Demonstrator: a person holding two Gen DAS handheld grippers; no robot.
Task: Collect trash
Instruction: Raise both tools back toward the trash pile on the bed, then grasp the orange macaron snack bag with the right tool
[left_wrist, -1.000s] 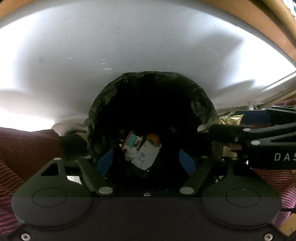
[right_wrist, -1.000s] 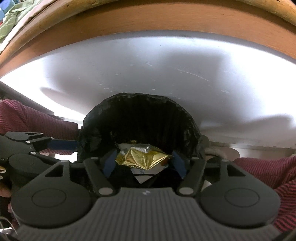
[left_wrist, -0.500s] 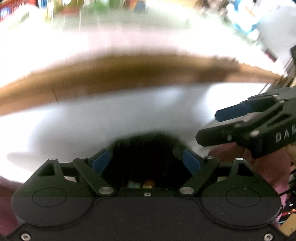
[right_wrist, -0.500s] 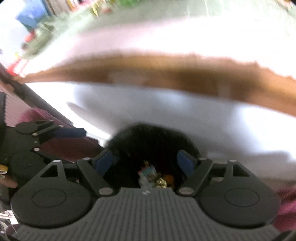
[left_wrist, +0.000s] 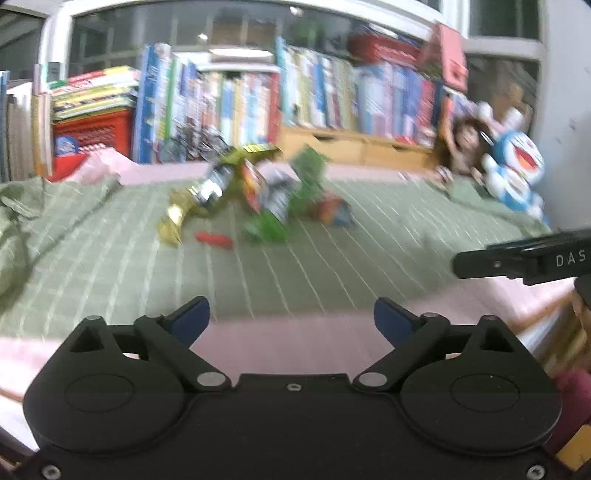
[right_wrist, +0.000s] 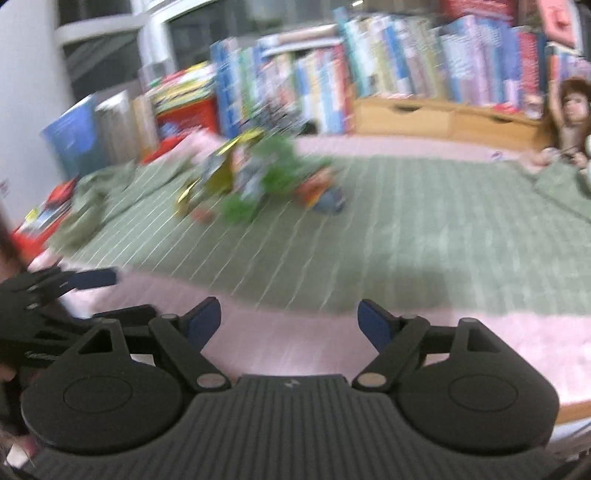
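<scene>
Left wrist view: left gripper (left_wrist: 291, 320) low in front, jaws wide apart, holding nothing, blue pads (left_wrist: 190, 320) over the pink near edge of the bed. Pile of trash (left_wrist: 255, 197) well ahead on the green striped blanket (left_wrist: 332, 258), toward the far left part of it: gold wrapper (left_wrist: 173, 221), small red piece (left_wrist: 214, 239), green packets, all blurred. Row of books (left_wrist: 258, 103) along the far edge, blue plush toy (left_wrist: 515, 170) at the far right corner. Right gripper (left_wrist: 517, 262) entering from the right edge.

Right wrist view: right gripper (right_wrist: 289, 320) likewise spread open and empty above the pink near edge. Same trash heap (right_wrist: 258, 184) far off on the blanket (right_wrist: 406, 240), left of centre, before the books (right_wrist: 332, 74). Left gripper (right_wrist: 55, 295) at the left edge, one blue pad showing.
</scene>
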